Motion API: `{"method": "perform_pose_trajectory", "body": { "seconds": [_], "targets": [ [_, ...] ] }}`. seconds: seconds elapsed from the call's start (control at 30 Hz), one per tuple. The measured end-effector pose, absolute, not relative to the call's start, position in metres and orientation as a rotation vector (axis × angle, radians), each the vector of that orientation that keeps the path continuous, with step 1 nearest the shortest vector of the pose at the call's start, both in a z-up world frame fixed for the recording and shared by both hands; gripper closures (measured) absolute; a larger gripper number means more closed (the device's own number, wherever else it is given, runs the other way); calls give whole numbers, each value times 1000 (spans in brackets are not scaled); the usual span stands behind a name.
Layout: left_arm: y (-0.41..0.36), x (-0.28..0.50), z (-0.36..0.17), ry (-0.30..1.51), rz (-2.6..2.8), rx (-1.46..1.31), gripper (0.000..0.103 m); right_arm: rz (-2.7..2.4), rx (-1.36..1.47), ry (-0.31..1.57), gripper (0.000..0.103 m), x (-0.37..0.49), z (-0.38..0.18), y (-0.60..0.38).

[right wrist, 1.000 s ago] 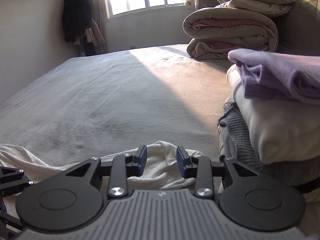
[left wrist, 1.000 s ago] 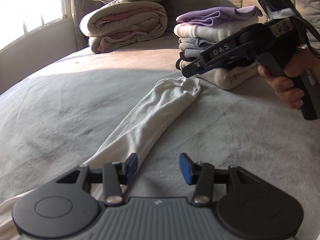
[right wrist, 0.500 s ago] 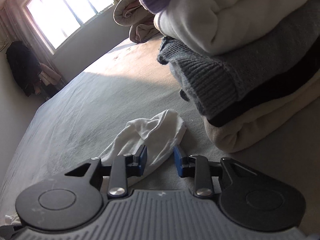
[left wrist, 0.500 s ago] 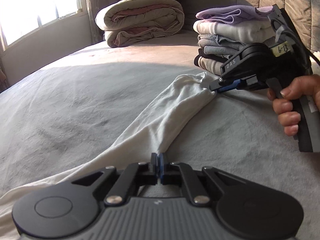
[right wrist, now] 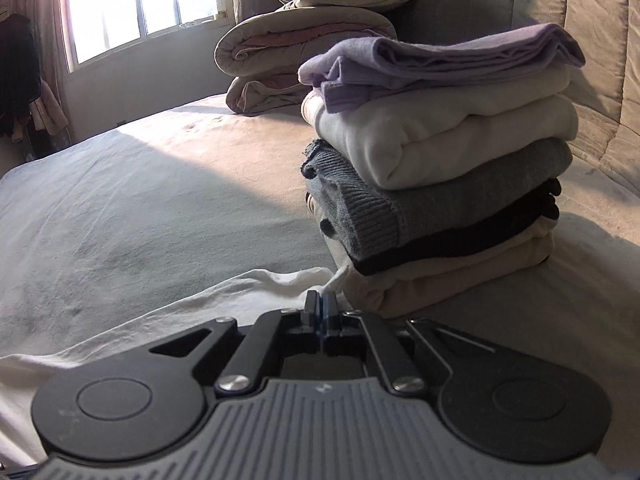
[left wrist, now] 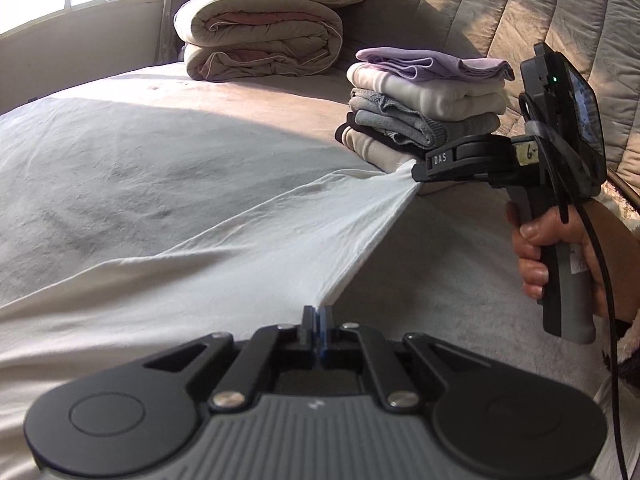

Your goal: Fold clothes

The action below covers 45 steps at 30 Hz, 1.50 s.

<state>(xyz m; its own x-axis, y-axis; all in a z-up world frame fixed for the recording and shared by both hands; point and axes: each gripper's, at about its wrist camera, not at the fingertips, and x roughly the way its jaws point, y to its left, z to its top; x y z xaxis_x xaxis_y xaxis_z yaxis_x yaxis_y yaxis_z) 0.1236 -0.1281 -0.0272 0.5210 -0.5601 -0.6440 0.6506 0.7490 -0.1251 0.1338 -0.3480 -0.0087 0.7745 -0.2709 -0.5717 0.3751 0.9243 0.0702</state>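
Observation:
A white garment (left wrist: 248, 256) lies stretched across the grey bed sheet (left wrist: 120, 168). My left gripper (left wrist: 318, 314) is shut on its near edge. In the left wrist view my right gripper (left wrist: 418, 178), held by a hand (left wrist: 536, 256), pinches the garment's far corner and pulls the cloth taut between the two. In the right wrist view my right gripper (right wrist: 321, 304) is shut on the white garment (right wrist: 224, 304), just in front of the stack of folded clothes (right wrist: 436, 184).
The stack of folded clothes (left wrist: 424, 108) stands on the bed with a lilac piece on top. Rolled duvets and pillows (left wrist: 260, 36) lie at the head, against a quilted headboard (left wrist: 500, 12). A window (right wrist: 136, 4) is to the left, dark clothes (right wrist: 16, 80) hang nearby.
Both grippers have closed on the white garment. The bunched sleeve-like cloth has been lifted and spread taut between them, and the right gripper has swung back to level.

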Motion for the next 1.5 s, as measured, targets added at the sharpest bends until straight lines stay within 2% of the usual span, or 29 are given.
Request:
{"method": "perform_pose_trajectory", "body": {
  "seconds": [0.3, 0.33, 0.4, 0.43, 0.47, 0.5, 0.57, 0.6, 0.93, 1.13, 1.2, 1.27, 1.33, 1.5],
  "targets": [
    [-120, 124, -36, 767, -742, 104, 100, -409, 86, 673, 102, 119, -34, -345],
    [-116, 124, -34, 766, -733, 86, 98, -405, 87, 698, 102, 122, -37, -346],
    [-100, 122, -25, 744, -709, 42, 87, -396, 80, 716, 100, 123, -37, -344],
    [-89, 122, -22, 736, -677, 38, 73, -391, 68, 715, 95, 122, -33, -342],
    [-79, 123, -19, 728, -645, 33, 65, -388, 50, 711, 87, 120, -30, -338],
    [-68, 124, -15, 720, -613, 28, 64, -381, 31, 703, 85, 118, -26, -334],
    [-47, 125, -9, 704, -548, 20, 62, -356, 6, 683, 62, 117, -19, -325],
    [-34, 127, -8, 701, -501, 22, 61, -345, -9, 669, 61, 117, -15, -319],
    [129, 143, -8, 658, -15, -18, 61, -48, -98, 653, 61, 143, -6, -221],
    [209, 147, -24, 631, 151, -113, 67, 210, -134, 675, 61, 175, -5, -147],
    [225, 147, -30, 612, 160, -146, 68, 267, -145, 691, 61, 187, -7, -124],
    [234, 149, -36, 608, 165, -171, 75, 300, -155, 709, 61, 199, -10, -101],
    [240, 152, -43, 605, 170, -187, 78, 325, -175, 720, 61, 210, -14, -78],
    [243, 151, -53, 558, 189, -164, 78, 399, -220, 746, 61, 226, -21, -34]
  ]
}}
